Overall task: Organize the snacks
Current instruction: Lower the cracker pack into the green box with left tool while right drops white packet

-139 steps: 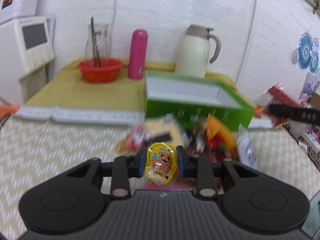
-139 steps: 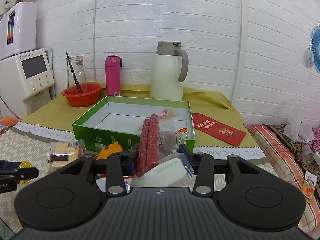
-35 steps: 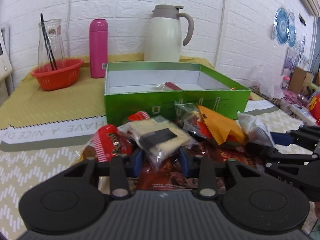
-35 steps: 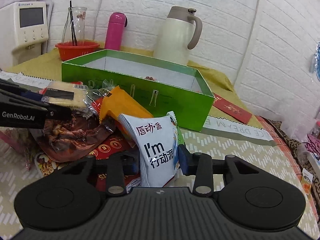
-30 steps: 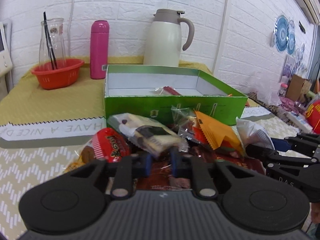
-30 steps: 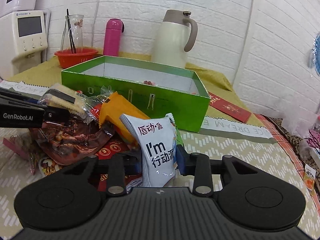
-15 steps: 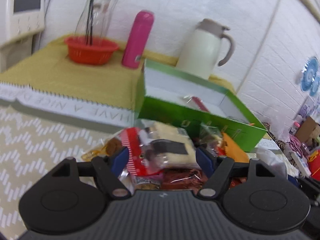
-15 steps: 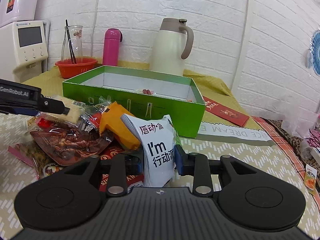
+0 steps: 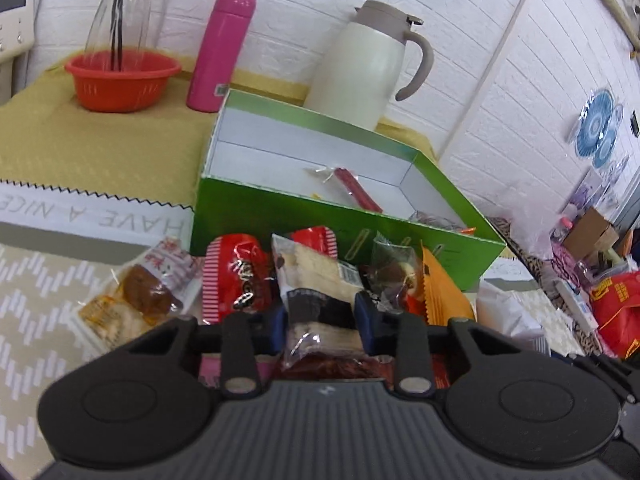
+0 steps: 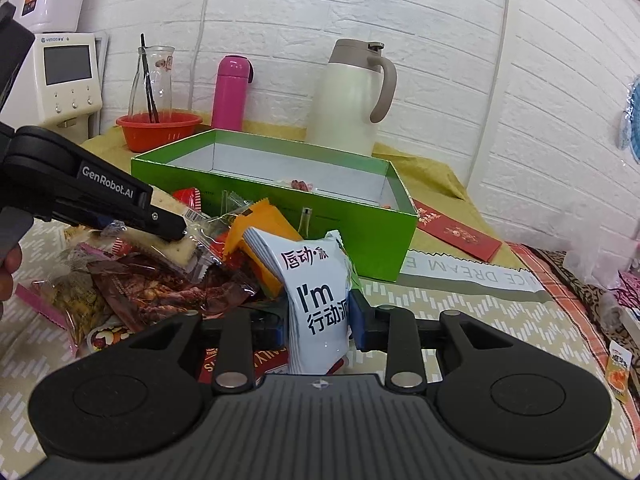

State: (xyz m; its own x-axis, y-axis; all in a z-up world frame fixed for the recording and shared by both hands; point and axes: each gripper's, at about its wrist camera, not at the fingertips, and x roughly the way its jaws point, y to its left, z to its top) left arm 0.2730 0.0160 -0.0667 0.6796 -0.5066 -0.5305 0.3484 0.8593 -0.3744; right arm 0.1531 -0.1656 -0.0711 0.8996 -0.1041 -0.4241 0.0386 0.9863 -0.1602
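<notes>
The left gripper [image 9: 320,322] is closing on a cracker pack [image 9: 316,288] — the box [image 9: 344,232] sits at 12 o'clock. The right gripper [image 10: 316,326] pinches a white pouch [image 10: 316,284].

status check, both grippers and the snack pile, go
Left gripper closing on clear cracker pack. Right gripper clamped on white pouch. Green box open just behind pile, path clear.

The counter [image 10: 460,312] wears a zigzag-patterned cloth in front and a mustard one behind. The green box [image 10: 276,208] sits mid-counter; a snack heap [image 10: 160,280] lies before it, the red envelope [image 10: 456,232] right, and orange bowl [image 10: 158,130], pink flask [image 10: 230,94] and cream jug [image 10: 348,100] behind.
</notes>
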